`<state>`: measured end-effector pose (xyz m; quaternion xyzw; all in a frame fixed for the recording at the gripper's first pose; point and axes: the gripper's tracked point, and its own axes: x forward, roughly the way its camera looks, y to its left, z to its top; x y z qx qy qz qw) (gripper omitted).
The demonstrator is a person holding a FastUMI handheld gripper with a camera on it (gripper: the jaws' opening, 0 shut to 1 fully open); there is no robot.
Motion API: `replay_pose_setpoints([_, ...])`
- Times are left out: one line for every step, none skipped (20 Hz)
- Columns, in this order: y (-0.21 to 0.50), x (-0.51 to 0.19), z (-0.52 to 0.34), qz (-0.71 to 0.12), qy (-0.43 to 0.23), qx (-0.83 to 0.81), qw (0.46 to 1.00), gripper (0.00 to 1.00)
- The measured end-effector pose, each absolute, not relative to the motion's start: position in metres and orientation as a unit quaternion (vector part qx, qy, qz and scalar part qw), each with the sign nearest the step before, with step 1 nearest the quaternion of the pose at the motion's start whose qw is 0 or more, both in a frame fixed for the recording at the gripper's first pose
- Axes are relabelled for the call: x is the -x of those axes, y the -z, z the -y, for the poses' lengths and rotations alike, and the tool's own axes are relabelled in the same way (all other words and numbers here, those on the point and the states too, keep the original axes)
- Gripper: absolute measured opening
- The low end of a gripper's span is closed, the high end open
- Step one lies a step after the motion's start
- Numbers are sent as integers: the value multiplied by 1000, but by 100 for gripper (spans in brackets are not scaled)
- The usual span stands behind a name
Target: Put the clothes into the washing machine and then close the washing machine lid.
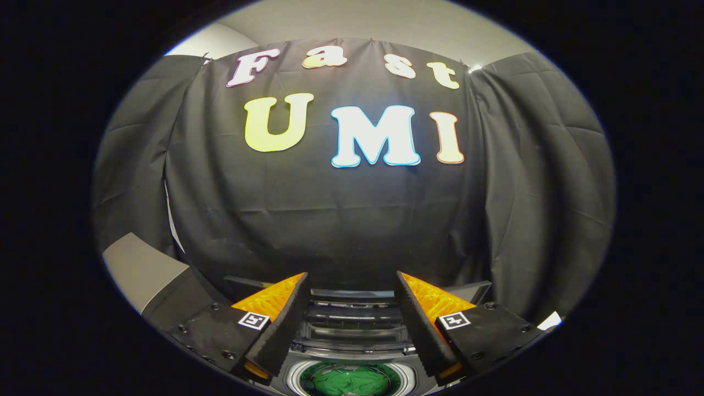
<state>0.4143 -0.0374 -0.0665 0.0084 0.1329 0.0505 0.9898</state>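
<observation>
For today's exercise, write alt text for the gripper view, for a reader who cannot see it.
The open tongs hang empty above a top-loading washing machine, whose round drum opening between them holds green clothes. The raised lid stands just beyond the tongs, with the booth's black cloth wall behind it.

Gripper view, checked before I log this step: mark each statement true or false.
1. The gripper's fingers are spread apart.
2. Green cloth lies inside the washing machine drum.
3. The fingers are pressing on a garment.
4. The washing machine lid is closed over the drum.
1. True: the gripper is open, with a wide gap between its fingers.
2. True: green clothes show through the round drum opening of the washing machine, below and between the fingers.
3. False: nothing is between the fingers; the clothes lie in the drum.
4. False: the drum opening is uncovered, so the clothes can be seen inside.
</observation>
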Motion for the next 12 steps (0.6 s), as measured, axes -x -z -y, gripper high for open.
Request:
replay_pose_setpoints([69, -421, 36, -137, -48, -14, 989, 96])
replay_pose_setpoints([71, -427, 35, -141, -47, -21, 989, 96])
replay_pose_setpoints([74, -433, 33, -145, -47, -26, 988, 96])
replay_pose_setpoints([77, -438, 31, -148, -45, -26, 988, 96])
replay_pose_setpoints([80, -442, 30, -149, -43, -22, 988, 96])
replay_pose_setpoints([82, -445, 29, -150, -44, -18, 987, 96])
replay_pose_setpoints([86, -448, 27, -154, -45, -13, 987, 96])
replay_pose_setpoints([92, -450, 28, -161, -42, -5, 986, 96])
replay_pose_setpoints([98, -451, 29, -170, -42, 3, 985, 96])
replay_pose_setpoints([95, -452, 29, -162, -41, -4, 986, 97])
replay_pose_setpoints([97, -452, 32, -166, -39, -11, 985, 97])
replay_pose_setpoints([99, -450, 31, -169, -39, -21, 985, 97])
